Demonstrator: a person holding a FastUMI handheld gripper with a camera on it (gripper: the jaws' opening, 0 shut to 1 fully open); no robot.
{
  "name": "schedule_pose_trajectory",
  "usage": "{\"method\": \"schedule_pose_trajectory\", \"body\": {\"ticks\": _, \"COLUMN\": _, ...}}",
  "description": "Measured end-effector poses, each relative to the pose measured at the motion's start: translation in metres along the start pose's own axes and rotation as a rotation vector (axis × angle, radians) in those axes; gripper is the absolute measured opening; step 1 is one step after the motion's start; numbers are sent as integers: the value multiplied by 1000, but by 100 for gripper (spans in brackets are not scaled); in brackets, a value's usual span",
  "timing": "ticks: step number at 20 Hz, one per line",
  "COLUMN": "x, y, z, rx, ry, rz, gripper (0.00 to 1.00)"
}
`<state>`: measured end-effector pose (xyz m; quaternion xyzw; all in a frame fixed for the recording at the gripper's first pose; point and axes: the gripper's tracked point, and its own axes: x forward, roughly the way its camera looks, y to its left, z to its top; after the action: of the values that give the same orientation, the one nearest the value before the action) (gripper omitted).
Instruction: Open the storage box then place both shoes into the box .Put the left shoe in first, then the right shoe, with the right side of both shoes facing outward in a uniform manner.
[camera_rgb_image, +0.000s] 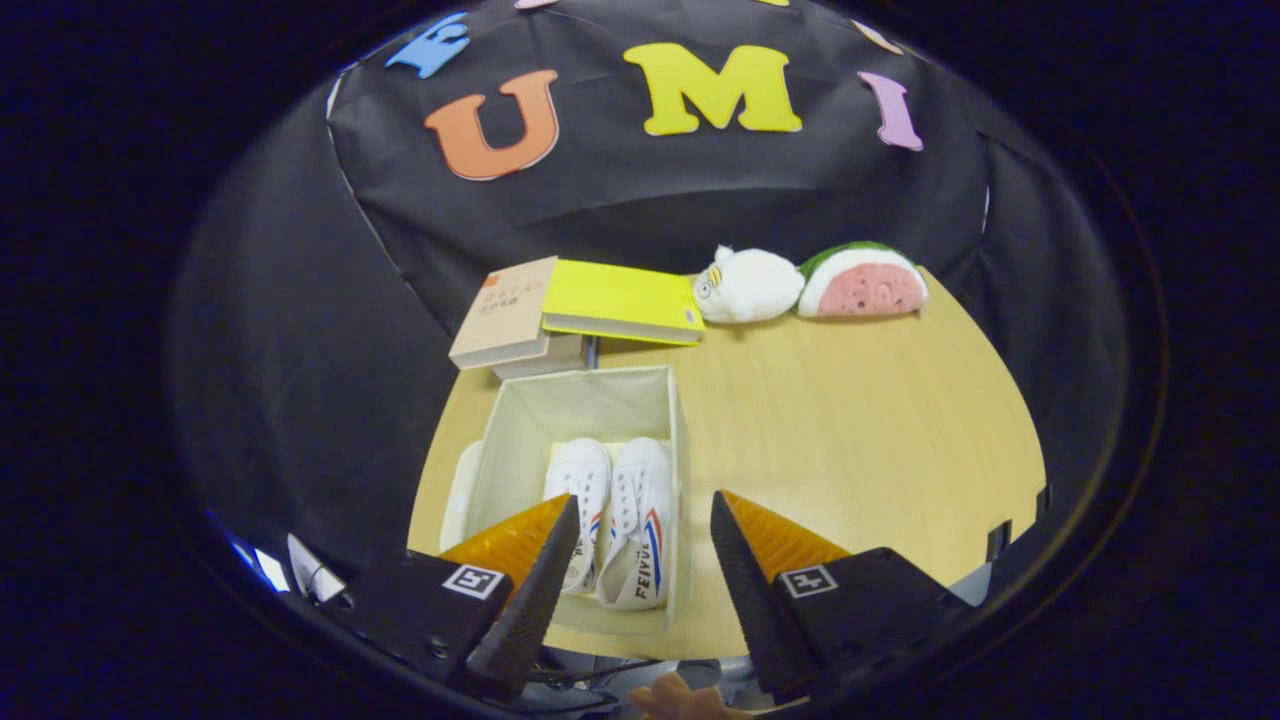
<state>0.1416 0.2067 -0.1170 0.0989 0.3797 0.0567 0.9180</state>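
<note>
The gripper (645, 505) hangs closest, its fingers spread apart and holding nothing, poised above the near edge of the box (575, 400). The box stands open on the table (850, 420), and both shoes lie inside it side by side, toes pointing away: the left shoe (578, 490) partly behind one finger, the right shoe (640, 530) against the box's right wall, its striped side showing. Beyond the box sit two books (570, 305) and two soft toys (810, 283). To my eye the placing is done; what remains is only drawing the gripper clear without nudging the box.
</note>
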Motion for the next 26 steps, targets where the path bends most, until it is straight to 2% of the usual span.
{"method": "schedule_pose_trajectory", "body": {"ticks": 3, "x": -33, "y": -17, "z": 14, "rx": -36, "ry": -100, "rz": -22, "gripper": 96}}
{"method": "schedule_pose_trajectory", "body": {"ticks": 8, "x": -93, "y": -52, "z": 35, "rx": -84, "ry": -288, "rz": -37, "gripper": 96}}
{"method": "schedule_pose_trajectory", "body": {"ticks": 13, "x": -155, "y": -105, "z": 40, "rx": -106, "ry": -413, "rz": -78, "gripper": 96}}
{"method": "schedule_pose_trajectory", "body": {"ticks": 17, "x": -205, "y": -141, "z": 27, "rx": -180, "ry": -564, "rz": -154, "gripper": 98}}
{"method": "schedule_pose_trajectory", "body": {"ticks": 21, "x": -246, "y": -149, "z": 15, "rx": -274, "ry": -750, "rz": -164, "gripper": 99}}
{"method": "schedule_pose_trajectory", "body": {"ticks": 23, "x": -255, "y": -154, "z": -1, "rx": -299, "ry": -754, "rz": -160, "gripper": 99}}
{"method": "schedule_pose_trajectory", "body": {"ticks": 26, "x": -256, "y": -162, "z": -20, "rx": -209, "ry": -700, "rz": -139, "gripper": 100}}
